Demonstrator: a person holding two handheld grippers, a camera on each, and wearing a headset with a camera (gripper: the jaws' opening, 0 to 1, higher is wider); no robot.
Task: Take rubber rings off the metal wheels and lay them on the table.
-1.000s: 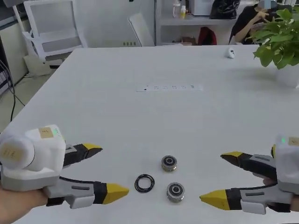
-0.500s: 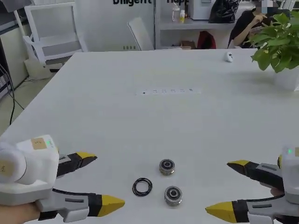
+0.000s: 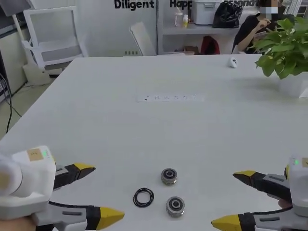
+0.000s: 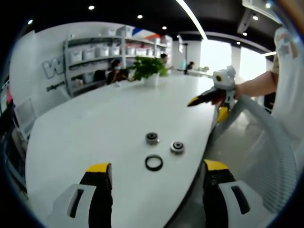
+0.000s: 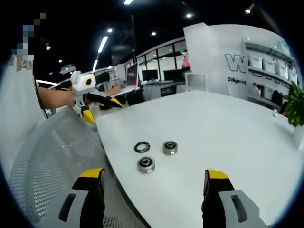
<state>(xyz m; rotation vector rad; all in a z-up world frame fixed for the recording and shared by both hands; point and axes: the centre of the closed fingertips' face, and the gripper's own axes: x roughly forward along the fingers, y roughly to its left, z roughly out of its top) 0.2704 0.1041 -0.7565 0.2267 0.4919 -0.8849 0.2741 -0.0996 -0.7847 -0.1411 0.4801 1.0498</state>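
Two small metal wheels (image 3: 169, 176) (image 3: 175, 205) lie near the table's front edge, with a black rubber ring (image 3: 143, 197) flat on the table just left of them. My left gripper (image 3: 101, 191) stands open to the left of the ring, touching nothing. Right of the wheels my right gripper (image 3: 231, 198) is open and holds nothing. The left gripper view has the ring (image 4: 154, 162) and both wheels (image 4: 152, 138) (image 4: 177, 147) ahead of its open jaws. In the right gripper view the ring (image 5: 141, 147) and the wheels (image 5: 170, 147) (image 5: 146, 164) lie ahead of its spread jaws.
A white power strip (image 3: 166, 97) lies mid-table. A potted plant (image 3: 284, 45) stands at the far right, and a small white object (image 3: 233, 62) sits near the far edge. White chairs (image 3: 50, 38) and a seated person (image 3: 255, 29) are beyond the table.
The camera has tilted up. Both grippers have drawn back a little toward me, away from the wheels. The wheels and the ring have stayed put.
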